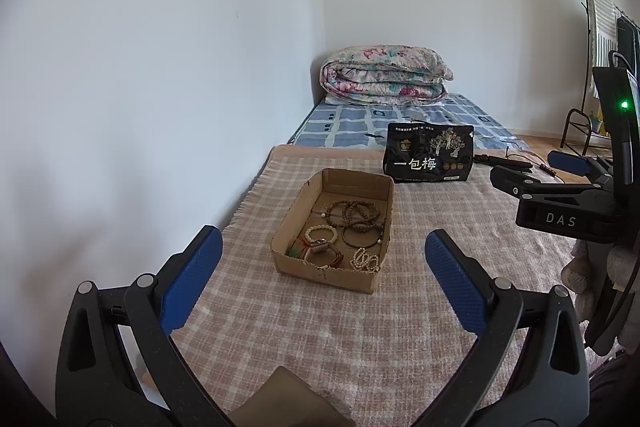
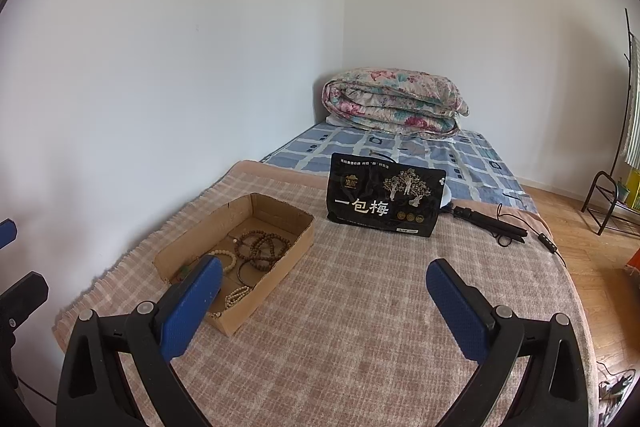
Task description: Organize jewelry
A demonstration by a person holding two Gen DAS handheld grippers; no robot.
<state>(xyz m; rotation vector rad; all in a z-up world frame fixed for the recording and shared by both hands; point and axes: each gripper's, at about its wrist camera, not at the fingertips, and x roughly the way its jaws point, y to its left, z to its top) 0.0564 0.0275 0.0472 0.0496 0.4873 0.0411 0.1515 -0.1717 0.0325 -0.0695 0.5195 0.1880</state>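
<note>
- Left wrist view: the left gripper [image 1: 323, 253] hovered over the plaid blanket [image 1: 360, 339], jaws wide apart and holding nothing.
- Just ahead between its fingers sat the cardboard box [image 1: 334, 229], with the bead bracelets [image 1: 354, 217] and a watch [image 1: 320, 249] lying inside.
- Behind it stood a black snack bag [image 1: 429, 155], upright; further back lay a folded floral quilt [image 1: 384, 75].
- Right wrist view: the right gripper [image 2: 324, 283] had its jaws apart too, empty, the box near its left finger.
</note>
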